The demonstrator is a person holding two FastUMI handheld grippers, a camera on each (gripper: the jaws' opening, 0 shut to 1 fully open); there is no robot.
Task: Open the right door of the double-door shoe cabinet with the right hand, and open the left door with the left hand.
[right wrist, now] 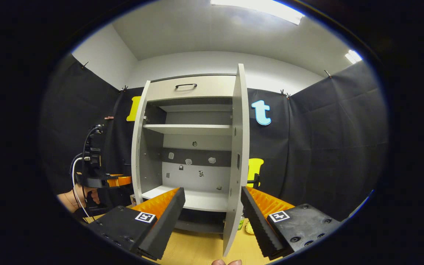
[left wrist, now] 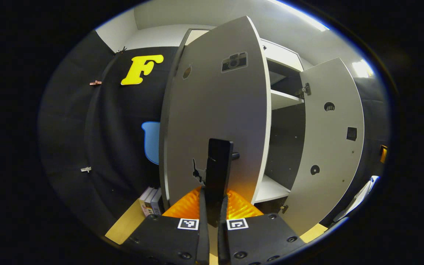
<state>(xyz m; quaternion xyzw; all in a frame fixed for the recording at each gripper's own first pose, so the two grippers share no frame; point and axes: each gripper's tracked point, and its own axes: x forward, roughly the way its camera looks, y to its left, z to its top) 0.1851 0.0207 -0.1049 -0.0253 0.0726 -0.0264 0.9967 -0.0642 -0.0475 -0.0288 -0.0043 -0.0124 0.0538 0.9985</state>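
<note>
Left gripper view: my left gripper [left wrist: 212,206] has its jaws nearly together, pinched on the dark upright bar handle [left wrist: 218,165] of the grey flat-panel left door [left wrist: 215,110], which stands swung well out from the tall grey double-door shoe cabinet [left wrist: 282,99]. Beyond it the grey right door [left wrist: 329,140] hangs wide open too, with white shelves [left wrist: 285,98] bare between the two. Right gripper view: my right gripper [right wrist: 212,217] has its jaws spread wide with nothing between them; the right door's edge [right wrist: 238,154] stands just ahead of the gap, apart from both fingers. Farther left I see the other gripper [right wrist: 118,180] in a hand [right wrist: 83,197] at the left door's edge [right wrist: 138,147]. My reading is that both doors are open and the task is at or near its end. The panels look like stiff, light laminated board on hinges; I expect they swing freely and need only a gentle pull along the arc. Best hold is the bar handle, since the smooth face would likely slip. A wooden tabletop [right wrist: 197,250] lies below the cabinet.
</note>
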